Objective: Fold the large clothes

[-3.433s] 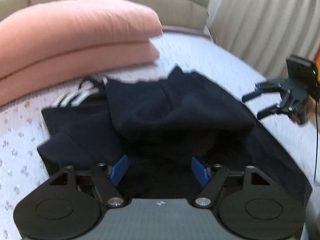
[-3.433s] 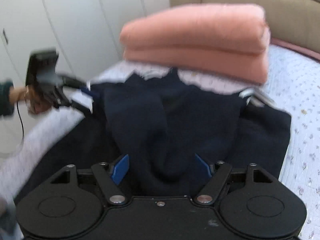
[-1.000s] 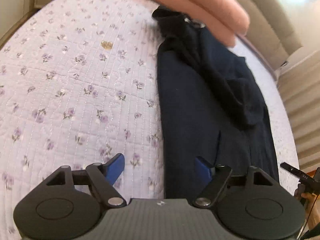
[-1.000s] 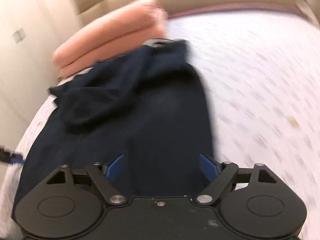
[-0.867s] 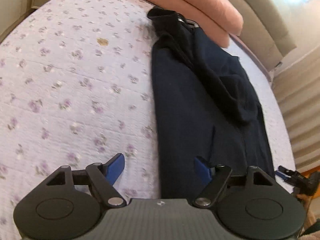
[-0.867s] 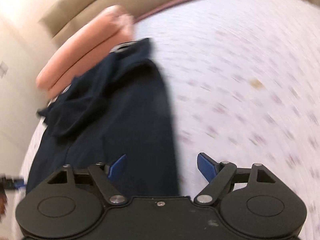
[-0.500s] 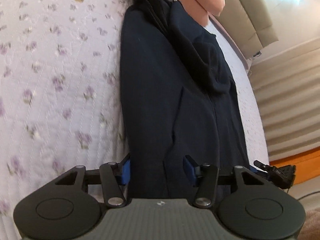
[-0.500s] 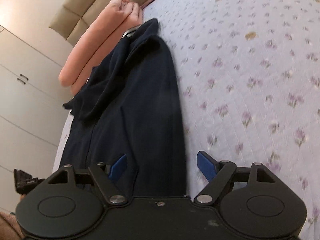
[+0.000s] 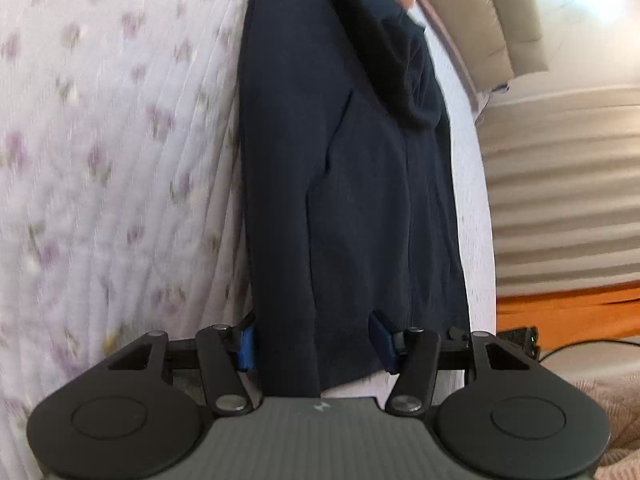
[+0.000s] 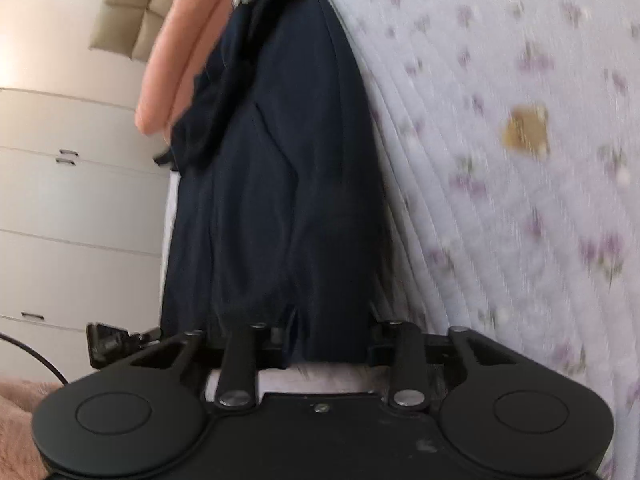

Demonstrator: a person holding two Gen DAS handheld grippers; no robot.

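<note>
Matt navy cloth garment [image 9: 360, 200] on quilted floral bedspread [image 9: 120, 160].

Soft daylight, brightest at upper right of left wrist view. Floral bedspread [image 9: 120, 160] motion-blurred in both views. Dark garment [image 9: 340, 180] underexposed, folds barely readable. Strong fisheye bending and black vignetted corners.

A dark navy garment [image 10: 280, 184] lies lengthwise on the floral quilted bedspread [image 10: 520, 200], its near hem between the right gripper [image 10: 320, 344] jaws, which are closing. Folded pink bedding [image 10: 176, 60] sits far left, white cabinets [image 10: 72, 208] beyond.
</note>
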